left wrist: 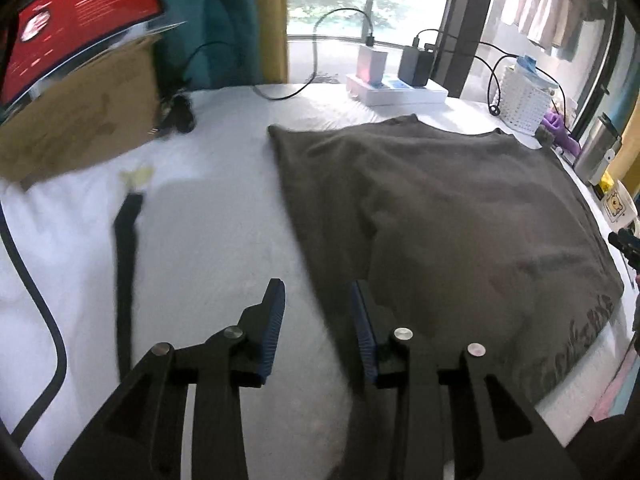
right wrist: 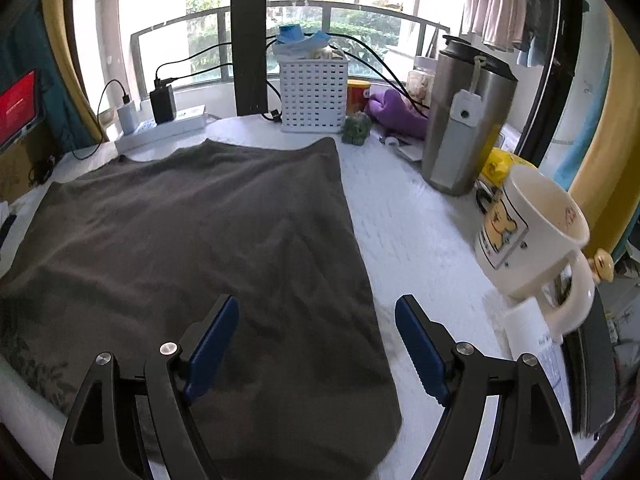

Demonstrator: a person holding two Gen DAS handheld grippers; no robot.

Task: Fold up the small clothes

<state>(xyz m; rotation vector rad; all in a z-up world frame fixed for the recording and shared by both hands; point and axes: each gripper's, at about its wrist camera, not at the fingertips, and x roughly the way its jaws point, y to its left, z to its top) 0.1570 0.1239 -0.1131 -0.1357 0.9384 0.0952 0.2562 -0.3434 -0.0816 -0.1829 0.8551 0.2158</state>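
Saw the left gripper [left wrist: 316, 286] parted by a moderate gap and clasping nothing, poised over the left side edge of a dark grey-brown soft cotton T-shirt [left wrist: 460, 208], one finger above cloth, the other above the white padded table cover [left wrist: 208, 220]. Saw the right gripper [right wrist: 317, 300] spread wider, likewise empty, straddling the opposite side edge of the same shirt [right wrist: 200, 220]. Found the garment lying flat and spread on the cover, neckline toward the window, hem nearest the claws. Judged it light, limp and thin: apt to sag and crease once lifted, not slippery, not fragile, likely to drag on the textured cover. Judged the best hold to be a pinch on the side edges or hem corners, a single layer per claw, both lifted together to carry a fold across. Noticed pale printed lettering along the hem [left wrist: 572, 344], too warped and blurred to read. Farther out, noted a cream ceramic mug with a yellow cartoon bear panel [right wrist: 532, 232], no legible words; a white bottle label [right wrist: 548, 356] with print too small to read; a red monitor screen [left wrist: 80, 12] with illegible white lines.
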